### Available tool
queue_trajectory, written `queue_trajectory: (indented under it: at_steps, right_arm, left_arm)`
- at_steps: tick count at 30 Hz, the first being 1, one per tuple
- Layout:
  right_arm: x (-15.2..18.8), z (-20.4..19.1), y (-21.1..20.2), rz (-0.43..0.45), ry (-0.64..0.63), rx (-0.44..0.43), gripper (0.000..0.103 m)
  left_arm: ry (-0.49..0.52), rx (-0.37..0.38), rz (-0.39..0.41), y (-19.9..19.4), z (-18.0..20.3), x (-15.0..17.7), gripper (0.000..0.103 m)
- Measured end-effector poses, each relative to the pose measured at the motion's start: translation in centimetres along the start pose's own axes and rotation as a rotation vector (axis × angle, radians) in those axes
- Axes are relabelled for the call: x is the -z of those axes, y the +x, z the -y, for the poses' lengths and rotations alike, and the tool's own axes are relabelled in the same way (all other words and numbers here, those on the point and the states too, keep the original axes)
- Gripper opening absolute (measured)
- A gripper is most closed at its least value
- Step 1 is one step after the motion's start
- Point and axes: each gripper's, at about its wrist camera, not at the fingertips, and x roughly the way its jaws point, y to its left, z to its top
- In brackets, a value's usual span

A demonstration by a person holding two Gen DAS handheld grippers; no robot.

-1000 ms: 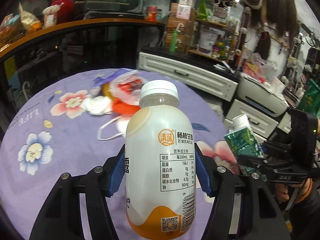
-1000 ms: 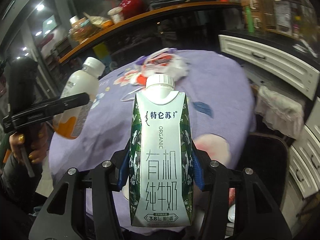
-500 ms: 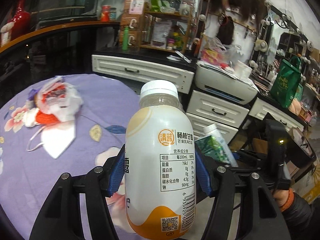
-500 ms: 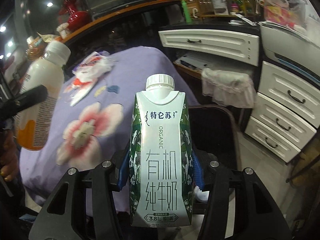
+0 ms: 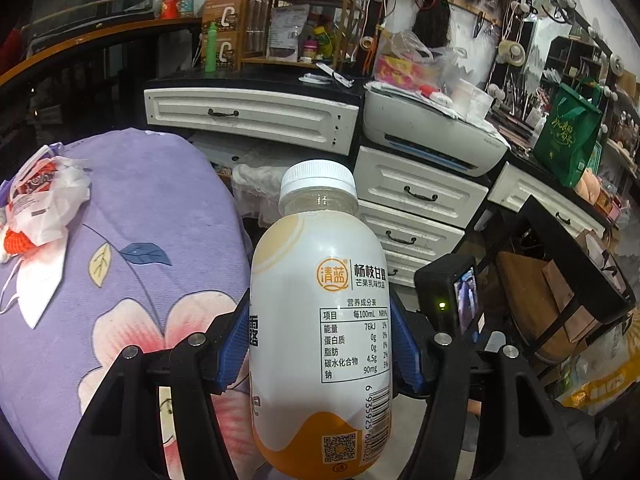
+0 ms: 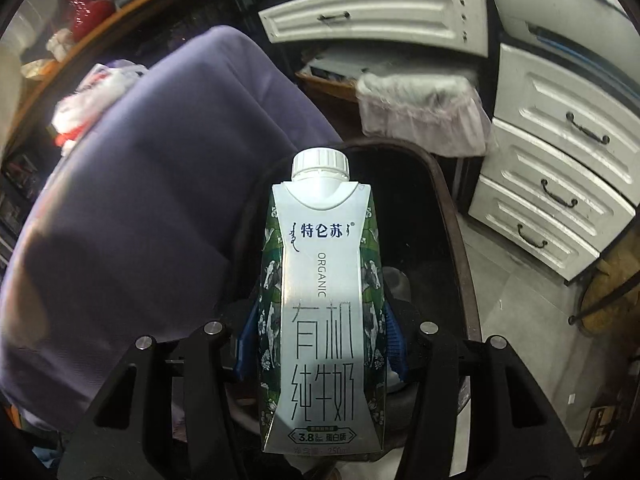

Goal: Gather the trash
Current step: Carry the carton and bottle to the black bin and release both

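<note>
Left gripper (image 5: 324, 344): blue fingers (image 5: 236, 344) clamped on the flanks of a drink bottle (image 5: 320, 320), white with an orange base, capped, its long axis running forward along the fingers. Right gripper (image 6: 320, 340): fingers (image 6: 394, 344) clamped likewise on a capped milk carton (image 6: 320, 304), green-sided, long axis also forward along the fingers.

The relation that matters lies in the right wrist view. Directly behind and below the carton is a dark, brown-rimmed bin (image 6: 452, 216), standing off the near edge of the purple flowered counter (image 5: 160, 208); the carton appears to hang over its opening. A release there would probably drop the carton inside. The right hand is judged the nearer to the bin. The bin itself is not plain in the left wrist view, so the bottle probably has further to travel.

Pose: the right gripper tilts downward toward the floor; the left is held more level, facing the white drawers (image 5: 420, 196), with the right gripper's camera body (image 5: 452, 296) just beside the bottle.

Remaining trash: a crumpled plastic bag (image 5: 44, 200) and a face mask (image 5: 40, 280) toward the counter's far left edge.
</note>
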Motion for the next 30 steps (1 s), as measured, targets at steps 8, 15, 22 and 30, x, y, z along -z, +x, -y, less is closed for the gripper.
queue_trajectory:
  at_steps: [8, 15, 22, 30]
  right_arm:
    - [1.0, 1.6, 0.3, 0.002, 0.008, 0.03, 0.067]
    - [2.4, 2.7, -3.9, 0.062, 0.001, 0.117, 0.067]
    - [5.3, 6.1, -8.2, 0.1, 0.118, 0.166, 0.067]
    - [6.9, 8.2, -10.7, 0.118, 0.162, 0.211, 0.067]
  left_arm:
    - [0.014, -0.018, -0.075, 3.5, 0.9, 0.4, 0.061]
    - [0.035, -0.035, -0.113, 6.0, 1.9, 0.4, 0.061]
    - [0.069, -0.046, -0.186, 9.4, 3.3, 0.9, 0.061]
    - [0.12, -0.04, -0.247, 12.3, 5.3, 2.0, 0.061]
